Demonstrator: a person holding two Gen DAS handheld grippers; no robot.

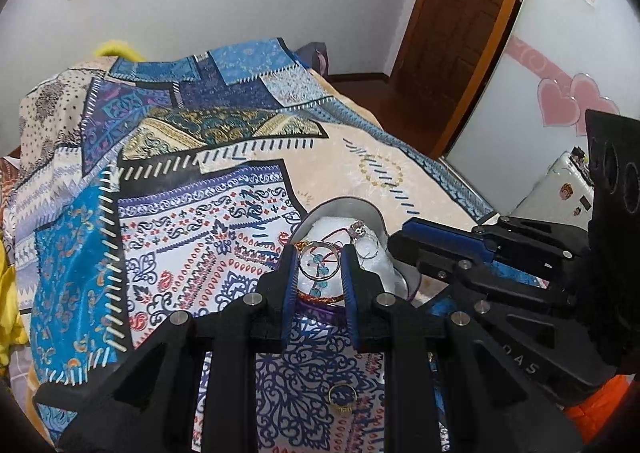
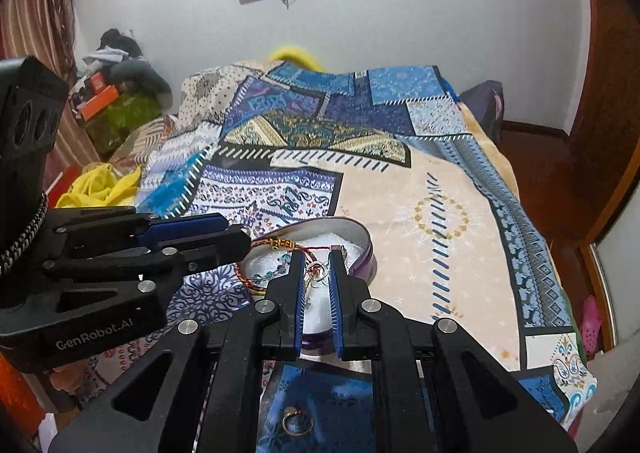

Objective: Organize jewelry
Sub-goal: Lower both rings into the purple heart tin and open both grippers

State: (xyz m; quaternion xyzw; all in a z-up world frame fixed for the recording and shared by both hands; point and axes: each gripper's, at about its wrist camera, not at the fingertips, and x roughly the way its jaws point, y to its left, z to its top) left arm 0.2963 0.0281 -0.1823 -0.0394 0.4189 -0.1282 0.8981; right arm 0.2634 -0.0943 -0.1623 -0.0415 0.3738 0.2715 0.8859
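Observation:
A heart-shaped tin box [image 1: 347,205] with white padding lies on the bed. It holds a red cord bracelet [image 1: 332,297] and a string of blue beads [image 2: 264,275]. My left gripper [image 1: 319,253] hangs over the box, shut on a large silver ring [image 1: 320,264] that spans its fingertips. From the right, my right gripper [image 2: 317,255] reaches over the same box, shut on a small silver ring with a stone [image 2: 316,269]. That small ring also shows at the right gripper's tip [image 1: 366,243] in the left wrist view. A gold ring [image 2: 296,423] lies on the bedspread beneath both grippers.
A blue and cream patchwork bedspread [image 2: 420,189] covers the bed. A yellow cloth [image 2: 100,185] and a pile of clutter [image 2: 116,101] lie left of the bed. A brown door [image 1: 452,25] stands beyond it, and a white suitcase [image 1: 556,189] is at the right.

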